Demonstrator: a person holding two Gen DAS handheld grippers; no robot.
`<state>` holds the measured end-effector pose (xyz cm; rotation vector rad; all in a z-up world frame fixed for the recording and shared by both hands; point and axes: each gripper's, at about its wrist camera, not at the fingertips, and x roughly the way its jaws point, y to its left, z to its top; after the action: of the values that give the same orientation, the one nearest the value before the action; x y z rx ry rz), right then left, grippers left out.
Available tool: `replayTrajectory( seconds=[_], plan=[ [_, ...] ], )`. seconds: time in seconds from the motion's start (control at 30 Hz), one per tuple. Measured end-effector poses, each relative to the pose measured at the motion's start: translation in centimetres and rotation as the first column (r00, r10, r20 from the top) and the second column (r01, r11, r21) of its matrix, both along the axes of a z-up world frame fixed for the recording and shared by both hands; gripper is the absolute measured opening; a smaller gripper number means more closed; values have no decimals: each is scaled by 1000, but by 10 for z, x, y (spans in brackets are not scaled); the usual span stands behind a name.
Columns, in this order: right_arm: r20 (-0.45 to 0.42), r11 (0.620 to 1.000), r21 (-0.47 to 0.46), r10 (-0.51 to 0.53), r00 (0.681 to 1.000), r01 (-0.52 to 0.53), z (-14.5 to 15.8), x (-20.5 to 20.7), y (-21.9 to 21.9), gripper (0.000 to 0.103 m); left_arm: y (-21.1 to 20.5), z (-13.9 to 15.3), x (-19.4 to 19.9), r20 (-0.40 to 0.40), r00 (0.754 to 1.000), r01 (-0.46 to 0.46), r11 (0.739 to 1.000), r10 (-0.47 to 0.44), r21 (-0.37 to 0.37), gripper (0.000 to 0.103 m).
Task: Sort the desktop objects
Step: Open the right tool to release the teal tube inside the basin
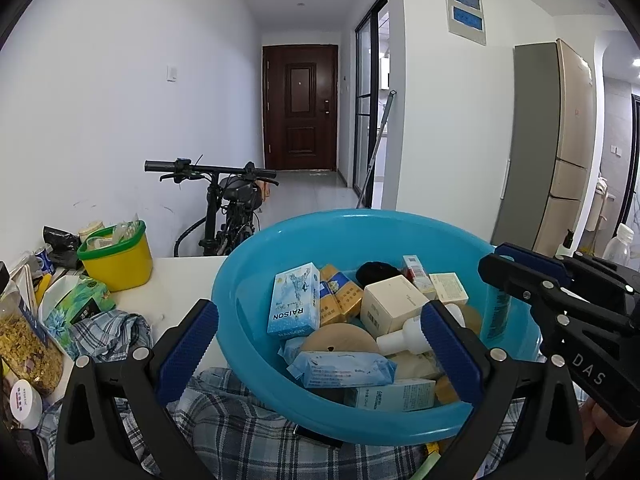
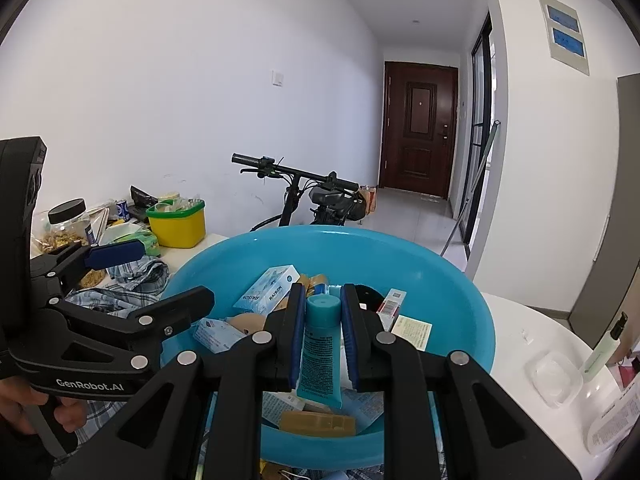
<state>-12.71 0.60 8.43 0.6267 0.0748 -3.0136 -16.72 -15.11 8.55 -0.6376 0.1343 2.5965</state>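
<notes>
Many small boxes already fill the blue basin as the right gripper clamps a teal tube above it, the left gripper gaping empty, with clutter left on the tabletop.

left hand-held gripper spread wide, right hand-held gripper clamped (pads nearly parallel)

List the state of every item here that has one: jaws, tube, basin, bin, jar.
Left gripper: jaws open, empty, over the basin.
Right gripper: jaws shut on the teal tube.
Teal tube: capped, held above the basin.
Blue basin: holding boxes and packets.
Yellow bin: uncovered, filled.
Jar: lidded.
</notes>
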Motion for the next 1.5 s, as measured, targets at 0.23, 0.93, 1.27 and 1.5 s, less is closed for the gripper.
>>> replayTrajectory(
  seconds=[0.23,0.93,1.27,1.5],
  plan=[
    [-7,1000,-8,-6,1000,6,1,0,2,17,4,-2,1,8,1000,8,1000,-8,-12,103],
    [-15,1000,4,-10,1000,10,2,3,-1,17,6,-4,1,22,1000,22,1000,-22,-3,103],
    [-11,1000,7,-5,1000,5,1,1,-3,17,6,-6,1,26,999,21,1000,-21,-8,103],
    [-23,1000,-6,-12,1000,11,2,2,1,17,5,-8,-1,32,999,19,1000,-18,-9,103]
  ],
)
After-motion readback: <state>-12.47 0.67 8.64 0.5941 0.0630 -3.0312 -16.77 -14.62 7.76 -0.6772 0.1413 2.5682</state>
